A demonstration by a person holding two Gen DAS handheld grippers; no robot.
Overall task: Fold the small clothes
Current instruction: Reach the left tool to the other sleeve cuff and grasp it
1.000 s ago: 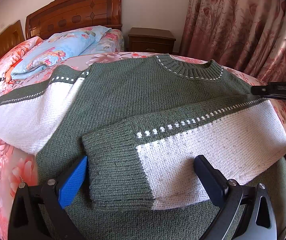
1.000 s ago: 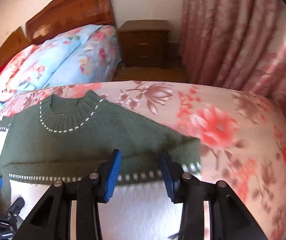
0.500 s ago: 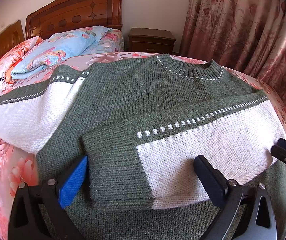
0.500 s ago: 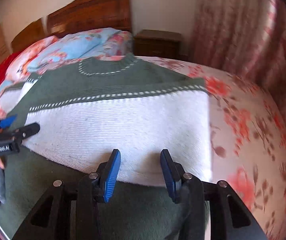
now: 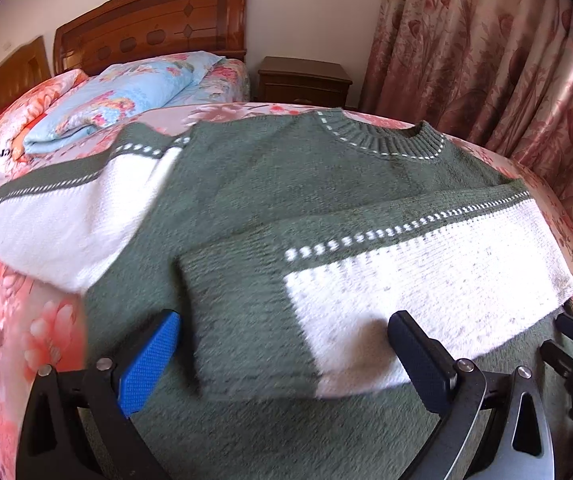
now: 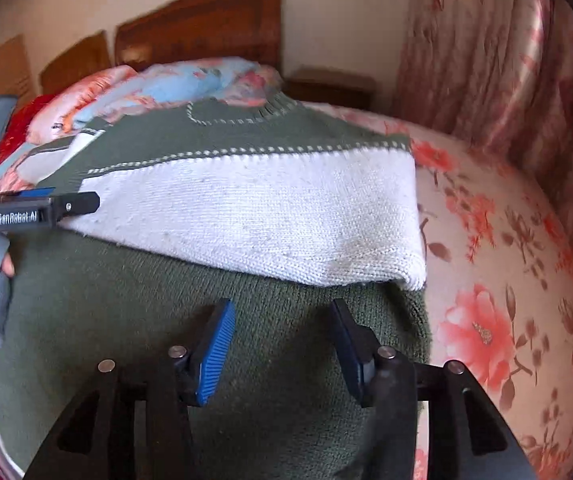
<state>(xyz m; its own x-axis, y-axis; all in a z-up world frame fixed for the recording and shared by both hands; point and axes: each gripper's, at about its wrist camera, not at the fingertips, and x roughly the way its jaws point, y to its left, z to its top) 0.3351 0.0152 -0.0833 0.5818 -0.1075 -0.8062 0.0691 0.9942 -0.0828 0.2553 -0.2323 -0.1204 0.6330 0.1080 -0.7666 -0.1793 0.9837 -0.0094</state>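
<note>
I am watching the sweater (image 5: 286,184) lying flat on the bed (image 6: 506,264), 1 sleeve (image 6: 270,216) folded across, long axis left to right. Right gripper (image 6: 282,344), jaws just widening, empty, hovering nearest its lower-right edge. Left gripper (image 5: 286,356) gaping around the cuff.

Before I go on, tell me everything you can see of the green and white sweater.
The sweater is a green knit with a ribbed collar and white sleeve panels, lying flat on the floral bedspread. One sleeve is folded across the body; the other sleeve lies spread out. Neither claw grips it.
</note>
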